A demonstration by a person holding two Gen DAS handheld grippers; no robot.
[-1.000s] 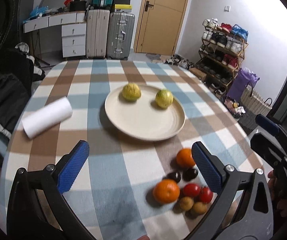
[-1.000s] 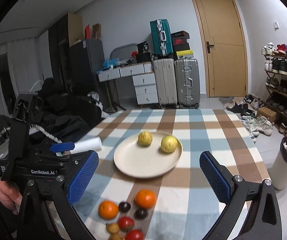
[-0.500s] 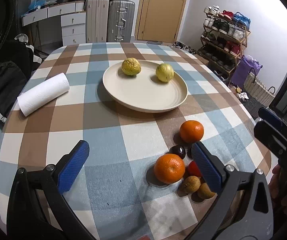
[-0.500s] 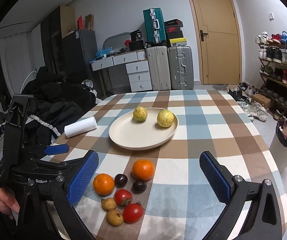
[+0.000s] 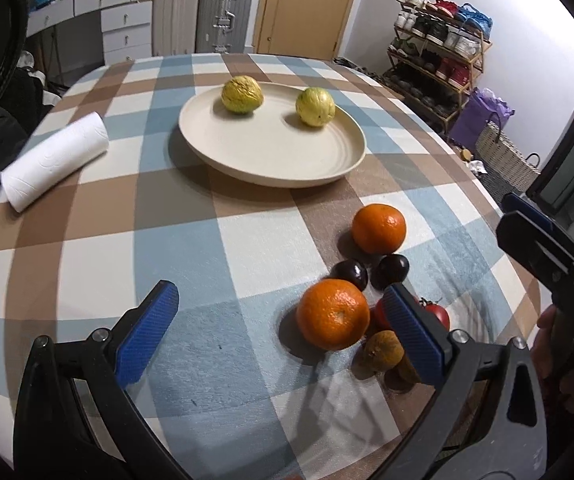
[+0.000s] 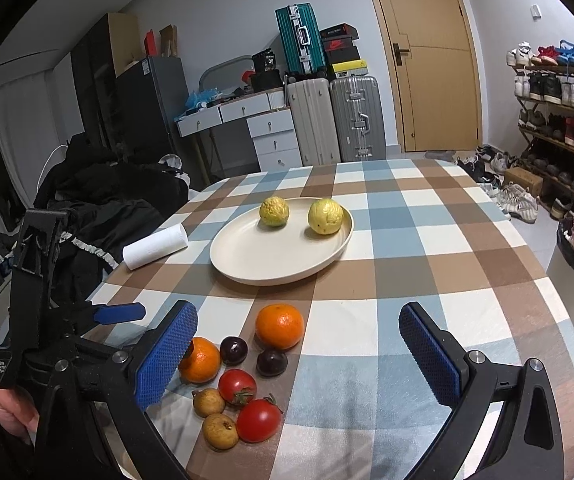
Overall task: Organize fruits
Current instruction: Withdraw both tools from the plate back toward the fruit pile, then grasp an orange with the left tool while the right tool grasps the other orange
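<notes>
Both grippers hover low over the near edge of the checked worktop [image 6: 427, 240], fingers spread wide, nothing between them. Left gripper [image 5: 283, 320] sits just left of the fruit cluster; its right blue pad overlaps the tomatoes in its own view. Right gripper [image 6: 299, 344] frames the cluster from the near side, w/ its left pad partly covering the near orange [image 6: 201, 360].

Fruit on the cloth, bunched close: far orange [image 6: 279, 326], two dark plums [image 6: 233, 350] and [image 6: 271, 362] between the oranges, two red tomatoes [image 6: 237, 386] and [image 6: 259, 420] nearer the edge, two small brown fruits [image 6: 209, 402] and [image 6: 220, 431] beside them at left. Most touch or nearly touch neighbours.

Cream plate [image 6: 271, 264] sits further in, apart from the cluster. On its far side are two yellow-green guavas [image 6: 274, 211] and [image 6: 325, 216], apart from each other; rest of plate bare.

White paper roll [image 6: 155, 246] lies on its side, left of plate near the worktop edge.

A hand [image 6: 11, 408] grips the left gripper's handle at lower left of the right wrist view.
</notes>
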